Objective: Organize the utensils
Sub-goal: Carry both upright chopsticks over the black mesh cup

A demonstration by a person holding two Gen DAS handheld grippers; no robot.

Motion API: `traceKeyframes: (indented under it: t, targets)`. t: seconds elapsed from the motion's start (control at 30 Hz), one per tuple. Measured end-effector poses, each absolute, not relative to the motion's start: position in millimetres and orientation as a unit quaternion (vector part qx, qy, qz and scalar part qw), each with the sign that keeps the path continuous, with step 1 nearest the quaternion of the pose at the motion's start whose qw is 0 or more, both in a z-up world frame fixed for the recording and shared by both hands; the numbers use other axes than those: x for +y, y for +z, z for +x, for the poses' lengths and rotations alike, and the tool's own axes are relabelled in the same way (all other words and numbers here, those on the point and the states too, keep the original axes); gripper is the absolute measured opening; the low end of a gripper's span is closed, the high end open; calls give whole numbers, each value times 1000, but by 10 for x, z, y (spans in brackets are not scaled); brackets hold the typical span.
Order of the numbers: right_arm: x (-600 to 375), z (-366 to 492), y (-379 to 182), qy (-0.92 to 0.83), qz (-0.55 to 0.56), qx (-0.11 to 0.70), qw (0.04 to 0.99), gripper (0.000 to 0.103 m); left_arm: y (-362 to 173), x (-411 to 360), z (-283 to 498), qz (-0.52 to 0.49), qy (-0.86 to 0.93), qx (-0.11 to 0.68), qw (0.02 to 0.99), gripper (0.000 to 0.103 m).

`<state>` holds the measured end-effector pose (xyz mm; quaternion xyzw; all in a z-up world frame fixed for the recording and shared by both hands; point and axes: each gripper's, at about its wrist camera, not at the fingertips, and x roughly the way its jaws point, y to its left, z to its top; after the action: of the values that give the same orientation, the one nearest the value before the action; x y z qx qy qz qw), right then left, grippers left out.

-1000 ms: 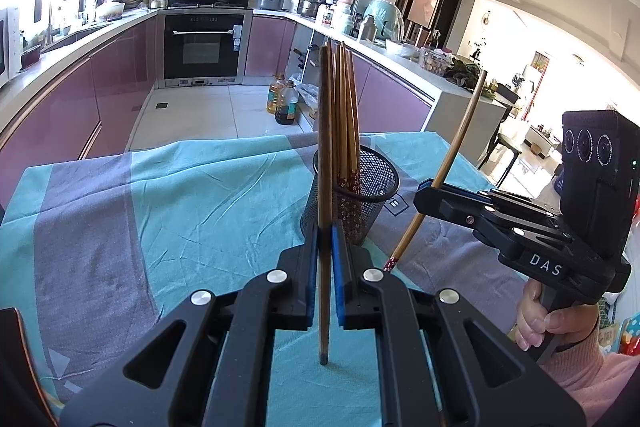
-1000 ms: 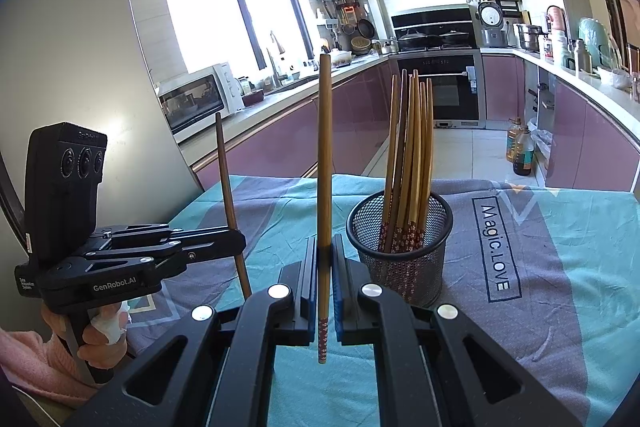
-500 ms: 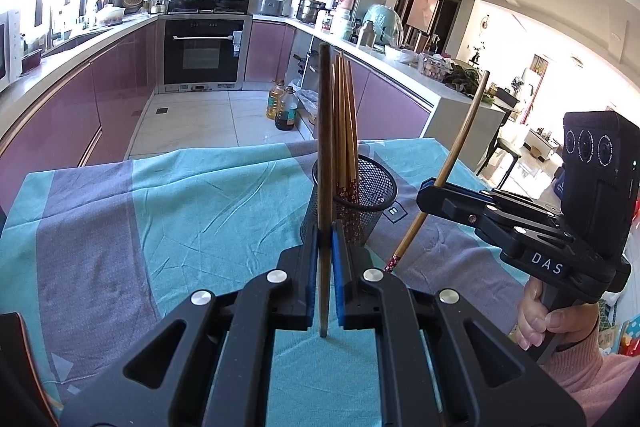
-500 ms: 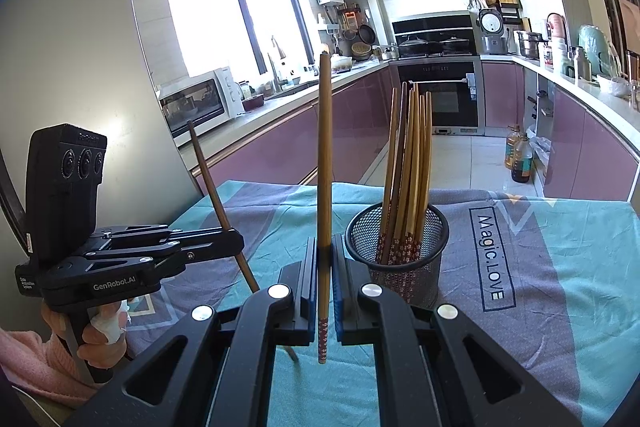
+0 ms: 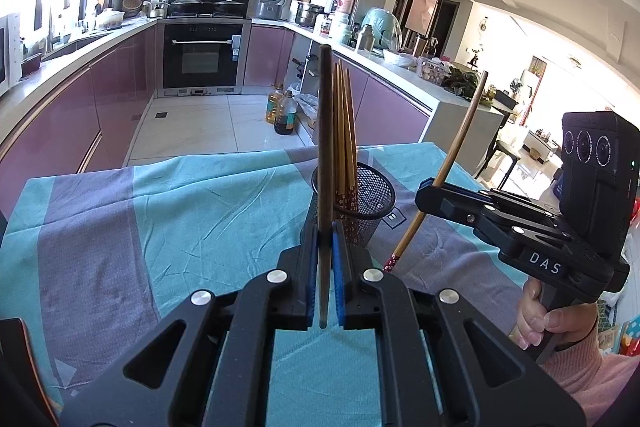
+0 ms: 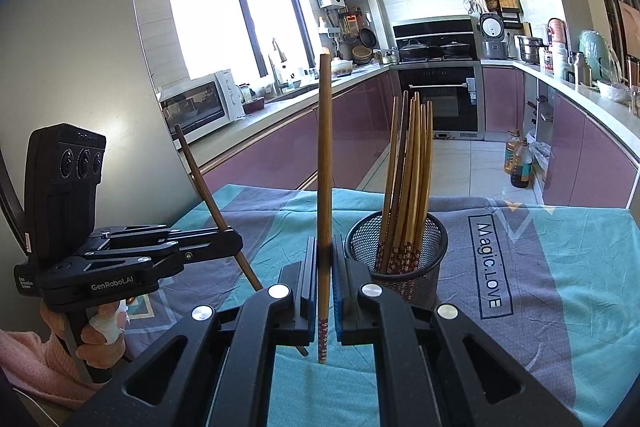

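A black mesh holder (image 5: 362, 197) (image 6: 400, 251) stands on the table with several brown chopsticks (image 6: 410, 163) upright in it. My left gripper (image 5: 324, 267) is shut on one chopstick (image 5: 325, 147), held upright just in front of the holder. In the right wrist view the left gripper (image 6: 230, 241) sits at the left, its chopstick (image 6: 208, 195) tilted. My right gripper (image 6: 325, 275) is shut on a second chopstick (image 6: 325, 167), upright, patterned end down, left of the holder. In the left wrist view the right gripper (image 5: 426, 193) holds its chopstick (image 5: 444, 171) slanted, right of the holder.
A teal and grey tablecloth (image 5: 160, 211) (image 6: 560, 267) covers the table, printed "Magic.LOVE" (image 6: 490, 267). Behind it lie the kitchen floor with oil bottles (image 5: 282, 107), purple cabinets, an oven (image 5: 202, 55) and a grey wall (image 6: 80, 67) at the left.
My left gripper has tilted, so its chopstick leans more in the right wrist view. The holder looks slightly farther in both views. Both grips are unchanged.
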<state>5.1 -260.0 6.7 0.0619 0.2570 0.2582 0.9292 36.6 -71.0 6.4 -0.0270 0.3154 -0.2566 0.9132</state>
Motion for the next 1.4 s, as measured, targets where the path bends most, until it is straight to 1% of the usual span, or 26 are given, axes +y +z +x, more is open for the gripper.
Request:
traceKeyframes:
  t: [1.4]
  targets:
    - [-2679,159,220,257,69,245,932,6,162,-730,421,-18,-262,310,914,8]
